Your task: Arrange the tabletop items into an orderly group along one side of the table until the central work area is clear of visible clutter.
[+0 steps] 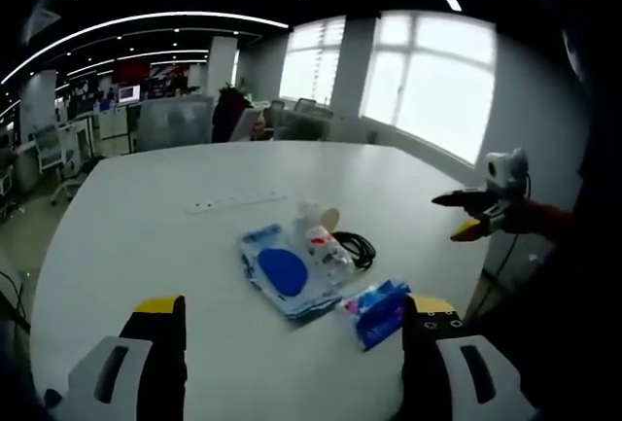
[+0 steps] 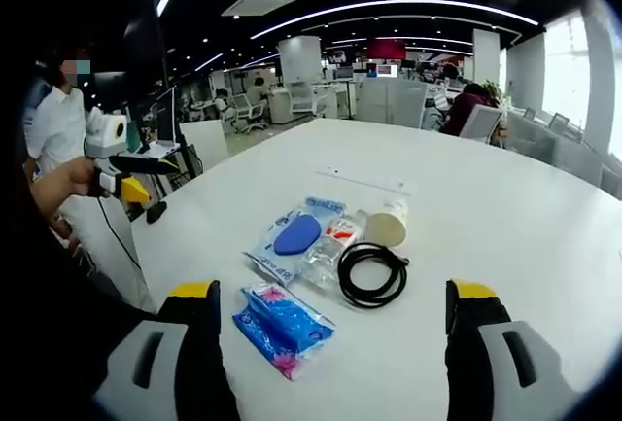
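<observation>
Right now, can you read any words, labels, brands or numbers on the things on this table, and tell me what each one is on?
None can be read.
Blue pouch: print too blurred.
Clear bottle: red and white label, too small.
Tissue pack: pattern, no legible text.
Paper cup: no text visible.

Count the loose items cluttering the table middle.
5: blue tissue pack nearest the right tool; black cable coil beside it; clear bottle between the coil and the blue-pad packet; paper cup on its side beyond. Smaller items may hide underneath.
</observation>
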Tool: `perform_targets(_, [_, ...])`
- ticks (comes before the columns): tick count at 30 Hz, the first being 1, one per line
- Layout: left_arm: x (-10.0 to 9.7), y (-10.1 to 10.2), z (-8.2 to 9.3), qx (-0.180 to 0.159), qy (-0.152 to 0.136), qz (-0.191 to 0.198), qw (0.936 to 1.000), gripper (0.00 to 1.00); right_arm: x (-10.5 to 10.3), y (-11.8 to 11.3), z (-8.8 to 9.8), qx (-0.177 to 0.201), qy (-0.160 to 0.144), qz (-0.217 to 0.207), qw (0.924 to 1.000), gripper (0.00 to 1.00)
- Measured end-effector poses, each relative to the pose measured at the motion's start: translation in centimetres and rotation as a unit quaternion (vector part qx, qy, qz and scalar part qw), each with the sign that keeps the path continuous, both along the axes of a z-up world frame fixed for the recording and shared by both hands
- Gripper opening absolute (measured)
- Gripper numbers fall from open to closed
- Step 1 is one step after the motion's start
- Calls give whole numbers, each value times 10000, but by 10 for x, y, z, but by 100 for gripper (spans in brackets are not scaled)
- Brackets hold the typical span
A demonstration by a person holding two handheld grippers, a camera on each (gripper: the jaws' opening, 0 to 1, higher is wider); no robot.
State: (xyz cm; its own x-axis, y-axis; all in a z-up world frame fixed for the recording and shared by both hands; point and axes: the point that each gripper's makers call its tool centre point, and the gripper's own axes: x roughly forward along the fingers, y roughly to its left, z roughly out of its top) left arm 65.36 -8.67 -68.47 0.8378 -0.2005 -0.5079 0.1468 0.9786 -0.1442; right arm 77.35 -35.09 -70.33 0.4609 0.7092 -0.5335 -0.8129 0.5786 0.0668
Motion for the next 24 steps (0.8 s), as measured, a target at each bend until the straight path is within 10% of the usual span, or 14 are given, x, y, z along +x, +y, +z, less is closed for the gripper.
perform_targets(24, [4, 10, 3, 18, -92, 92, 9999, 89, 7, 0, 7, 63, -4, -215, 9997, 86])
